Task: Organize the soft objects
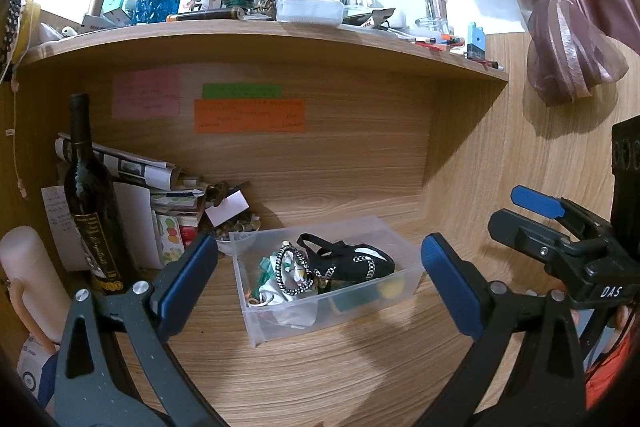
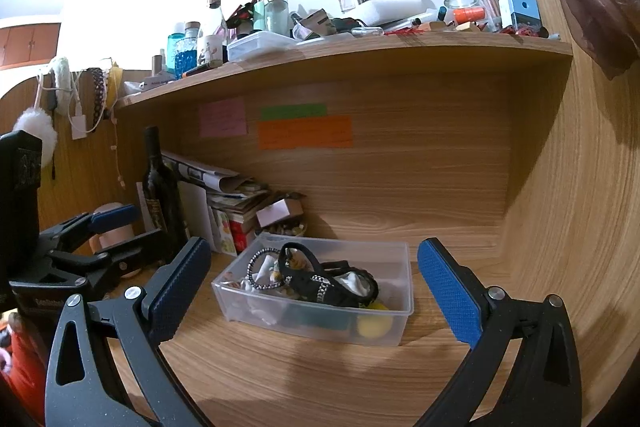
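We see a clear plastic box [image 1: 328, 283] on the wood-grain surface [image 1: 340, 367], holding a black fabric piece with chain trim [image 1: 352, 263] atop crumpled soft items. Our left gripper [image 1: 318, 283] and right gripper [image 2: 314, 291] hang short of it, blue ribbed pads [image 2: 448, 297] spread wide, empty.

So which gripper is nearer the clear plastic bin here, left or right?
Neither clearly. The left gripper and right gripper both hang open, short of the clear plastic bin, which sits framed between each one's fingers at about the same range, untouched.
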Action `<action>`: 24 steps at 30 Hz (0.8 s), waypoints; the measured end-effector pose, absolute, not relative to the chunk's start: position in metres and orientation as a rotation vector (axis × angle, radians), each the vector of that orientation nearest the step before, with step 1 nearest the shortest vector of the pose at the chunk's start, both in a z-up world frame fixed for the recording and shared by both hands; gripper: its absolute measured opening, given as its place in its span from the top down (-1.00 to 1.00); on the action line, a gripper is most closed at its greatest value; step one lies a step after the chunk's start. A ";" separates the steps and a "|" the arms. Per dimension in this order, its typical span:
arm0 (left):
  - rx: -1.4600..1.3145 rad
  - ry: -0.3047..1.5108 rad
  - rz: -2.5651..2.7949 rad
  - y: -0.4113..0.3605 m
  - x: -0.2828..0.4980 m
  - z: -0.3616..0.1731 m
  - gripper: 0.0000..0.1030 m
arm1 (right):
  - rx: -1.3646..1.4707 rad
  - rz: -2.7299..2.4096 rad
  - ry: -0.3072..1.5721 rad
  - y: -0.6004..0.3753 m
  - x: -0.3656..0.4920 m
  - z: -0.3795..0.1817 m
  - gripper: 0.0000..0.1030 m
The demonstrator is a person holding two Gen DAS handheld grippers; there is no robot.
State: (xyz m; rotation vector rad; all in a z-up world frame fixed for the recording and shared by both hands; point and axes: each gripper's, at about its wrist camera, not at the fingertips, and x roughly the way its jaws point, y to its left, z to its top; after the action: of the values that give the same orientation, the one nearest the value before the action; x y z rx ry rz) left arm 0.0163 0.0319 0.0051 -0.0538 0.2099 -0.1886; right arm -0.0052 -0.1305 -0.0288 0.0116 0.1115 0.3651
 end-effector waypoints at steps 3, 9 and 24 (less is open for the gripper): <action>-0.055 0.212 -0.199 0.031 0.017 0.004 -1.00 | 0.012 0.365 0.111 -0.132 -0.005 -0.028 -1.00; -0.047 0.217 -0.214 0.030 0.018 0.003 -1.00 | 0.009 0.360 0.112 -0.132 -0.004 -0.028 -1.00; -0.065 0.235 -0.210 0.035 0.018 0.000 -1.00 | 0.004 0.358 0.127 -0.132 0.002 -0.032 -1.00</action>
State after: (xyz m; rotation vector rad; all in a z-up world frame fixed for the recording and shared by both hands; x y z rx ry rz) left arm 0.0177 0.0353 0.0003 -0.0650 0.2347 -0.2105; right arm 0.0017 -0.1317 -0.0321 0.0042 0.1267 0.3576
